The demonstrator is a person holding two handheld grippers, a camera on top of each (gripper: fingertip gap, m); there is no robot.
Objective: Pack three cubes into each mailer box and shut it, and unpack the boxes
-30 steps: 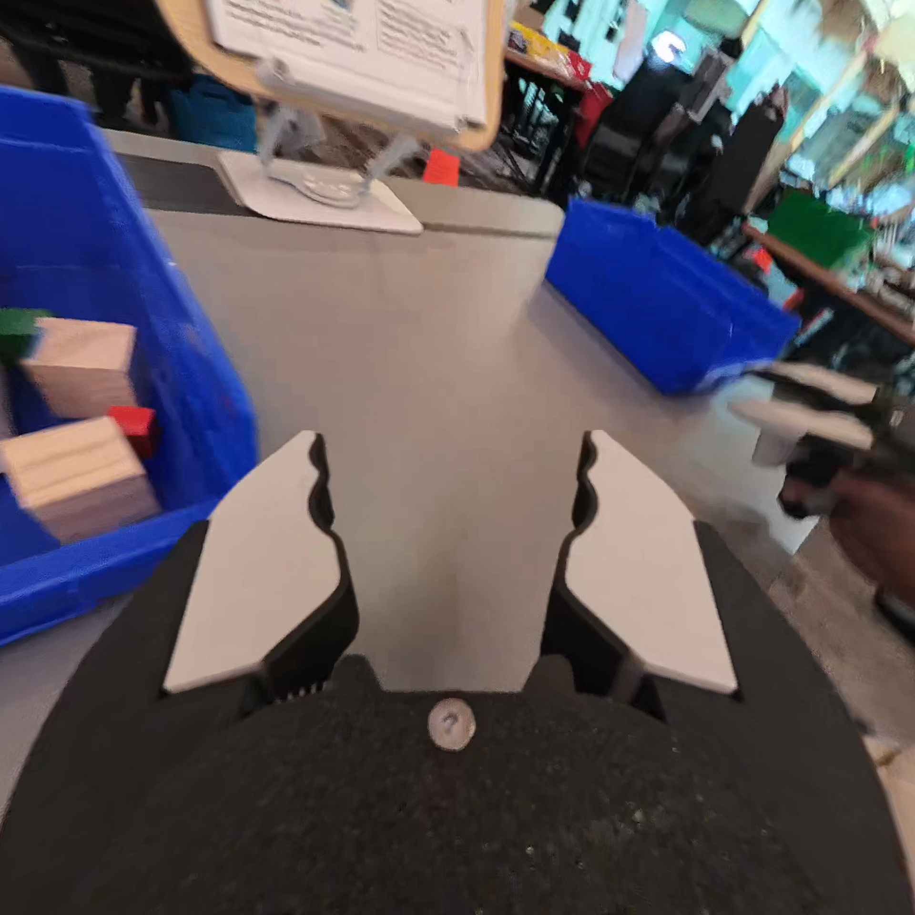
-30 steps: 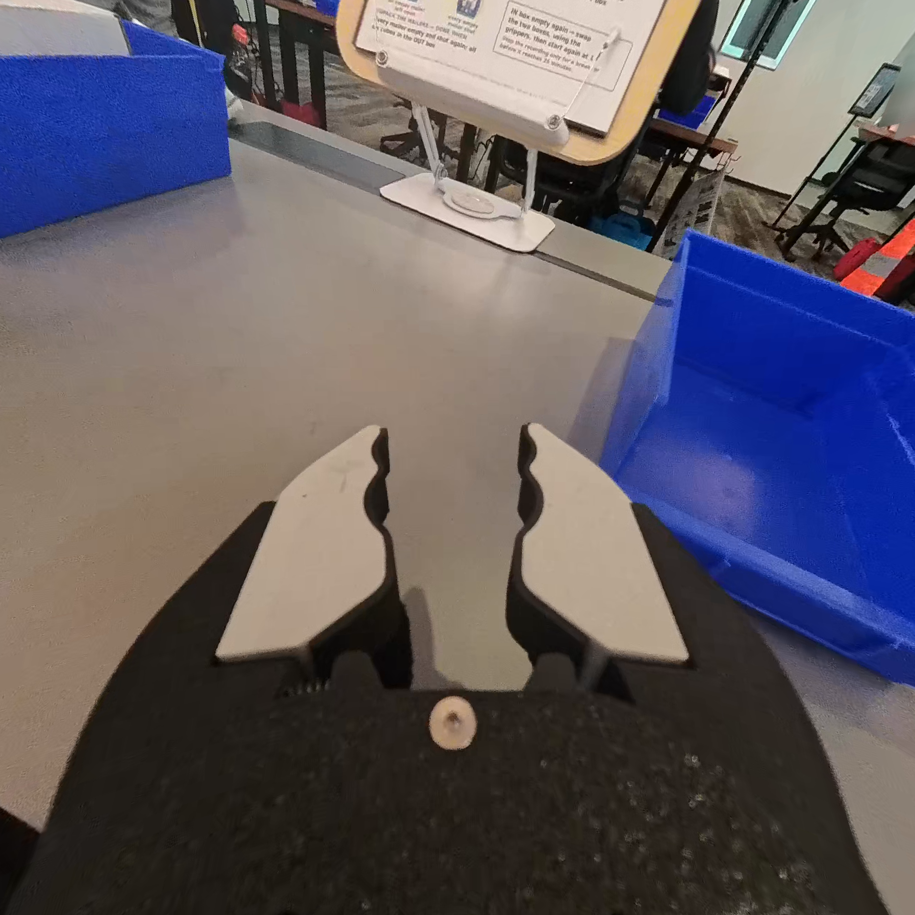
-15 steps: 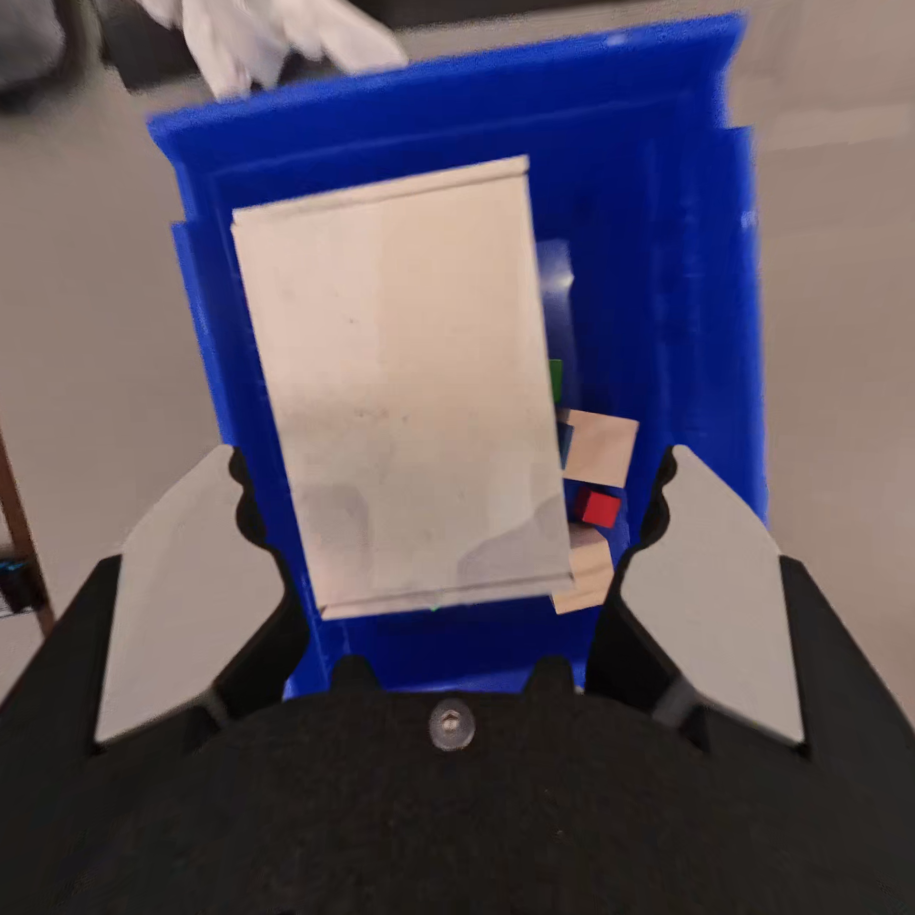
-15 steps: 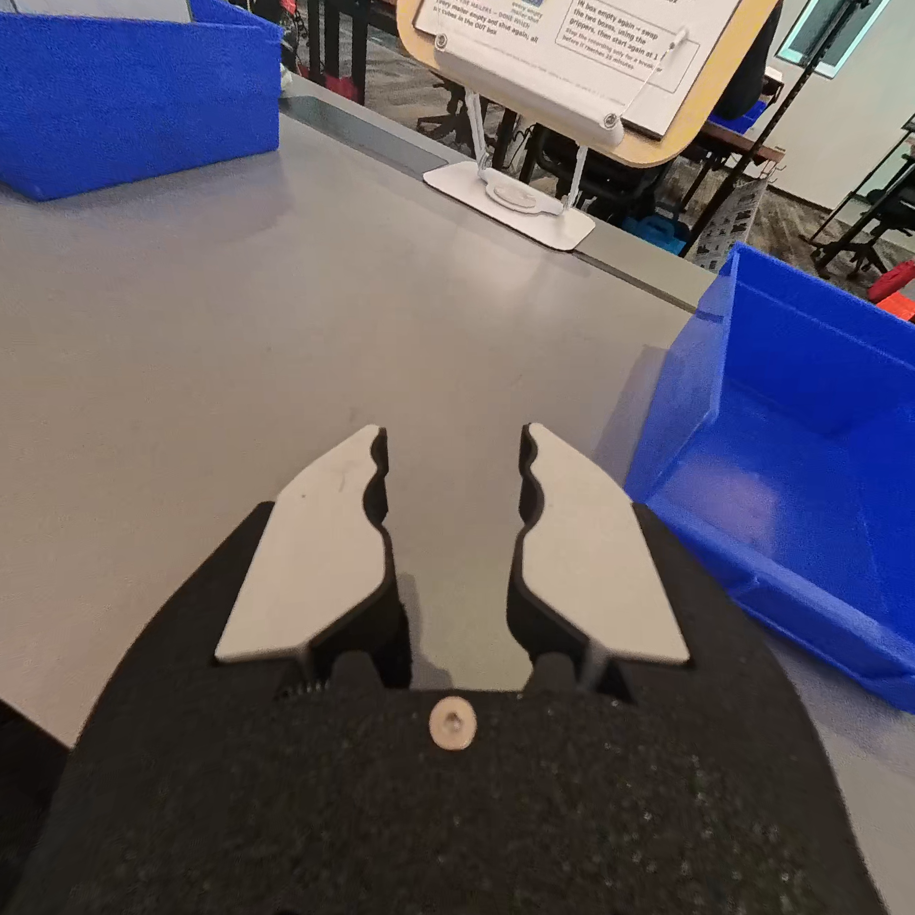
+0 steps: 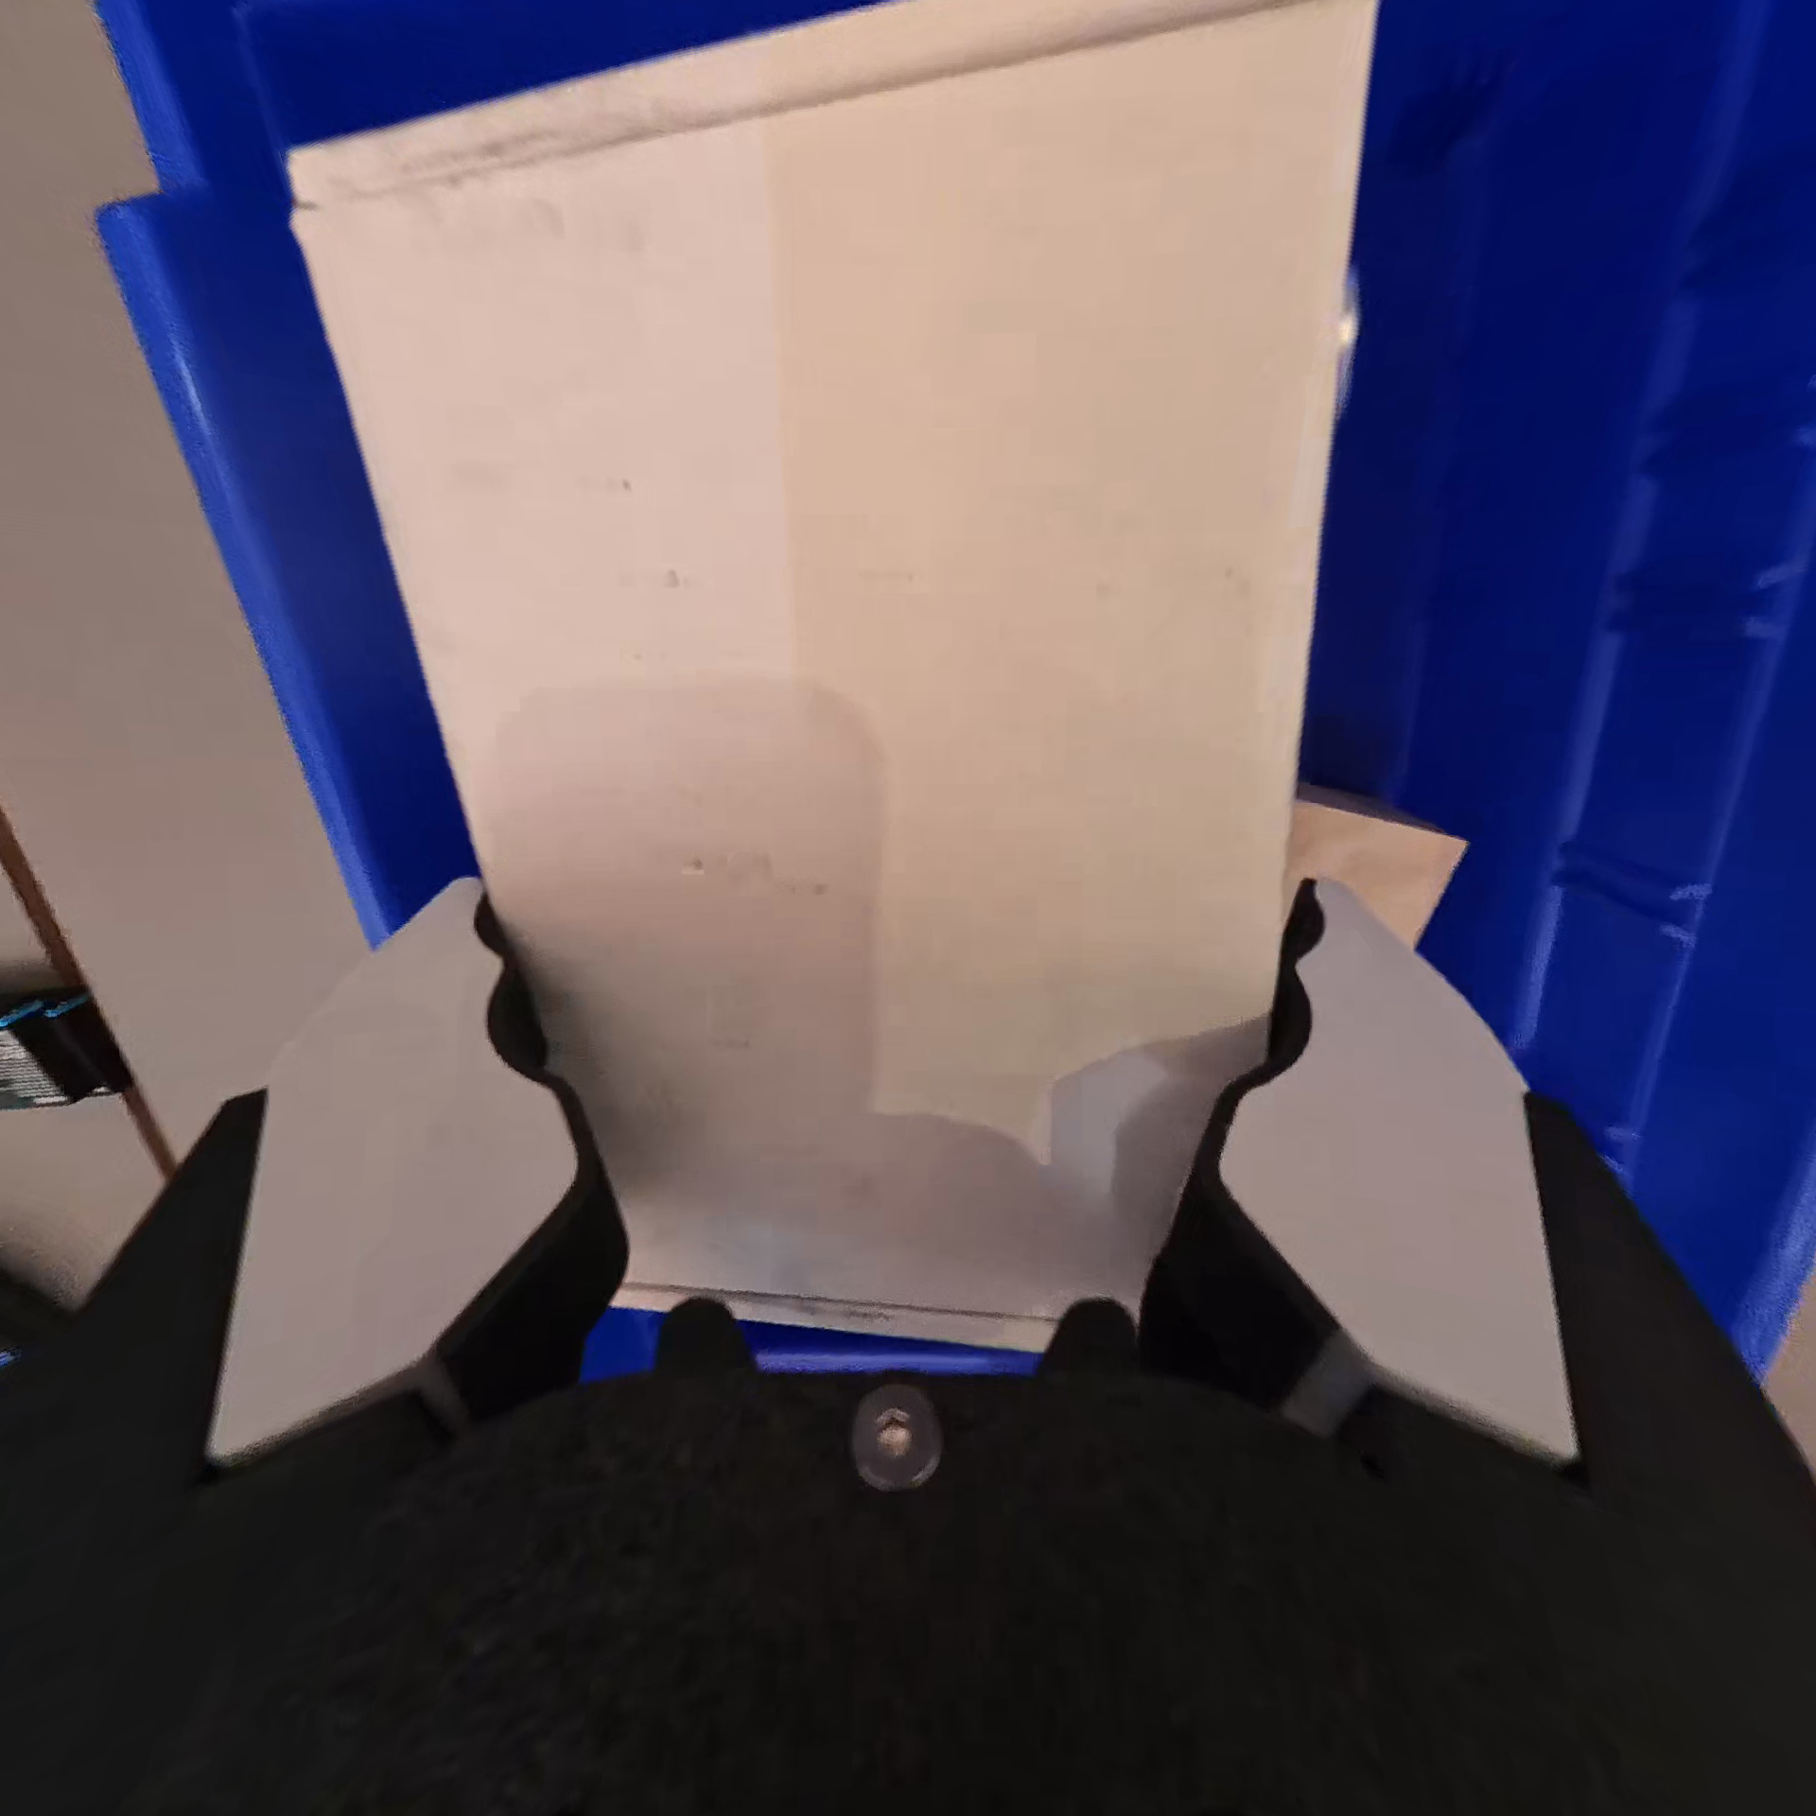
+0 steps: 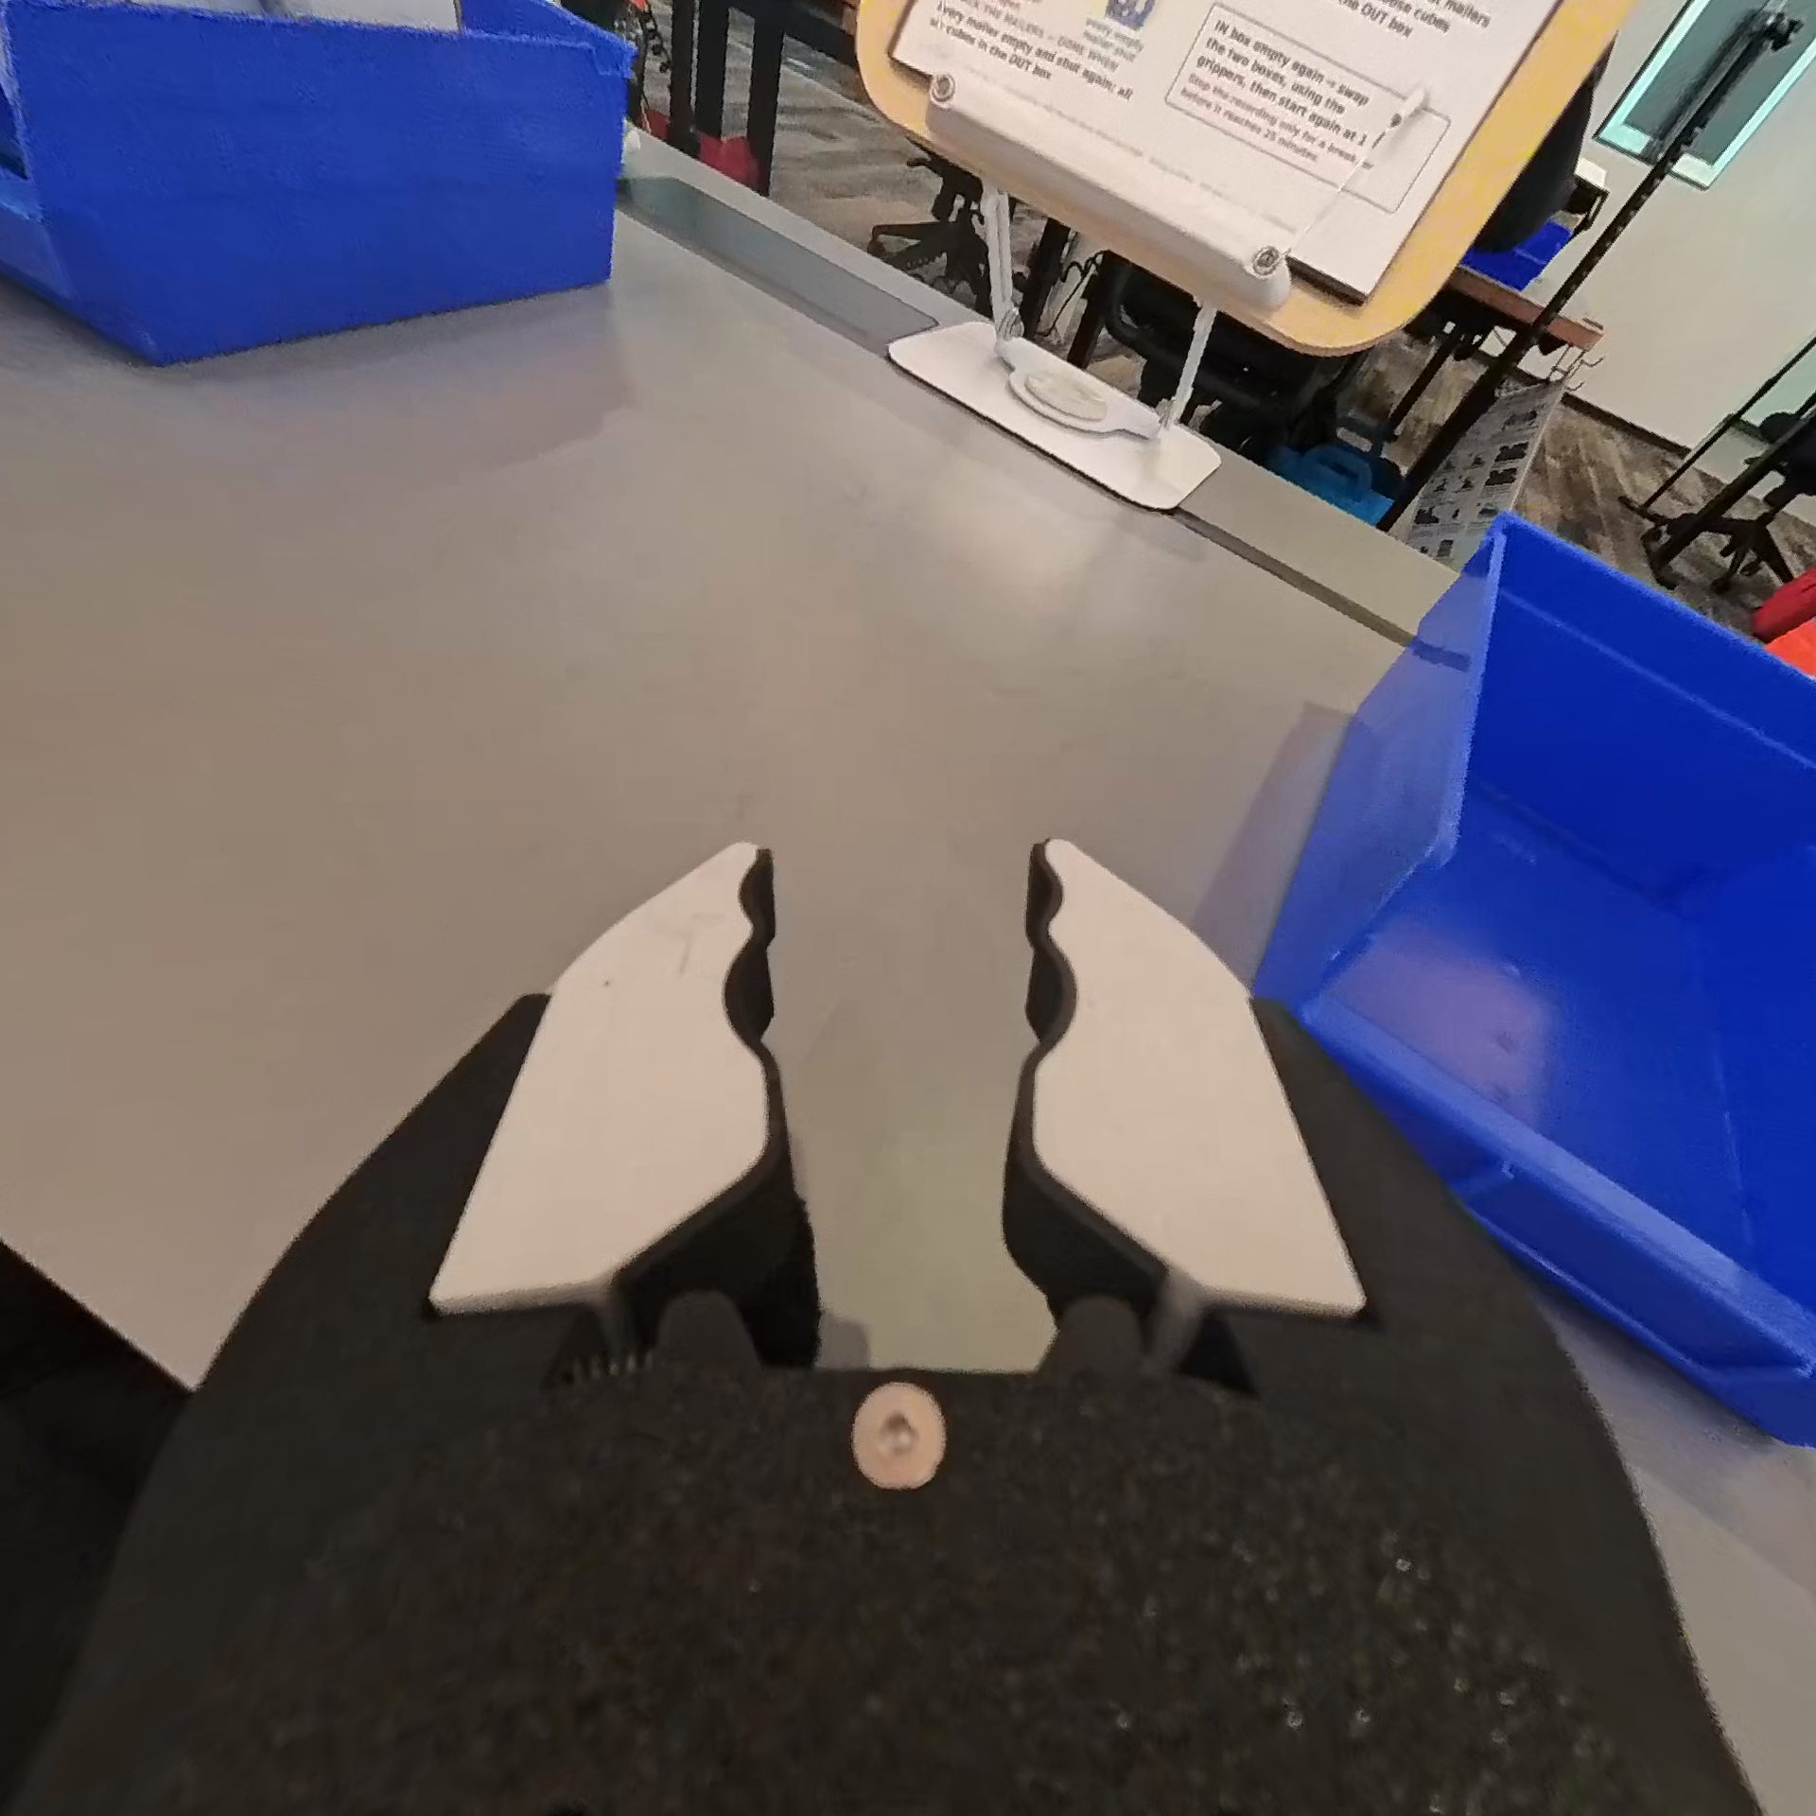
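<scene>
In the left wrist view a flat white mailer box (image 5: 835,491) lies shut on top of the contents of a blue bin (image 5: 1572,590). My left gripper (image 5: 894,924) is wide open and points down at the box, one finger at each long side of its near end. I cannot tell whether the pads touch it. A pale corner of another box (image 5: 1376,865) shows under its right edge; no cubes show. My right gripper (image 6: 899,865) is open and empty, low over the grey table (image 6: 590,639).
An empty blue bin (image 6: 1572,983) stands just right of the right gripper. The other blue bin (image 6: 295,197) is at the far left. An instruction board on a white stand (image 6: 1179,147) is at the table's far edge. The table's near edge lies lower left. The left gripper's tips are roughly 55 cm from the right gripper's.
My left gripper swung from the table to above the left bin, opened wider and came down around the white mailer box. My right gripper drifted a little and stayed open.
</scene>
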